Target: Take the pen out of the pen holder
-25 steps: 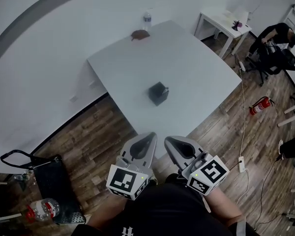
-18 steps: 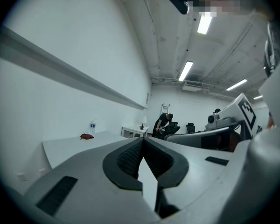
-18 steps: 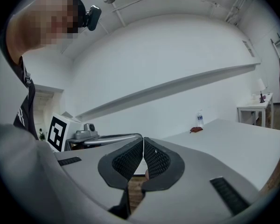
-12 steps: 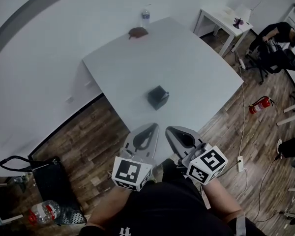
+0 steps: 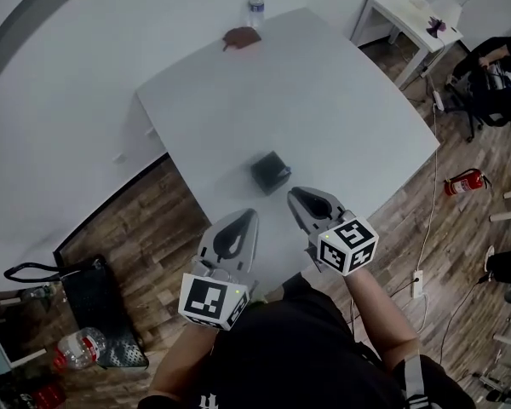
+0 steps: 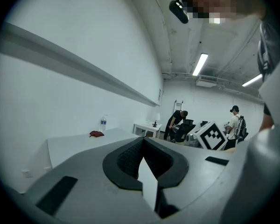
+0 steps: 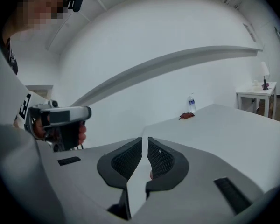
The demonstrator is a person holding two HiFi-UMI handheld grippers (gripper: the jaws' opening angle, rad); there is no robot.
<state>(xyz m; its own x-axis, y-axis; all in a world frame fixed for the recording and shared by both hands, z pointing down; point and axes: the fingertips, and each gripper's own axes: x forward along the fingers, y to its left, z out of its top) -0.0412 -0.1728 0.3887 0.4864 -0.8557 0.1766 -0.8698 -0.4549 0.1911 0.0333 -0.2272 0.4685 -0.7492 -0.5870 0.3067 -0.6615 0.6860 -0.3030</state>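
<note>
Pen holder [image 5: 271, 171]: dark, boxy, upright on the white bench [image 5: 324, 100], toward its 6 o'clock edge. Pen itself too small to resolve. Left claw [image 5: 251, 215] clenched, empty; holder near, at its 1 o'clock. Right claw [image 5: 293, 193] clenched to a thin slit, empty; holder near, at its 10 o'clock. Judgement: pen light, stiff, smooth-barrelled. Pinch the upper barrel above the rim and lift straight. Holder probably light; may ride up.

a big white table [image 5: 324, 100] stands on a brown wood floor [image 5: 136, 228] by a white wall [image 5: 60, 100] — long lights [image 6: 200, 64] shine above.
</note>
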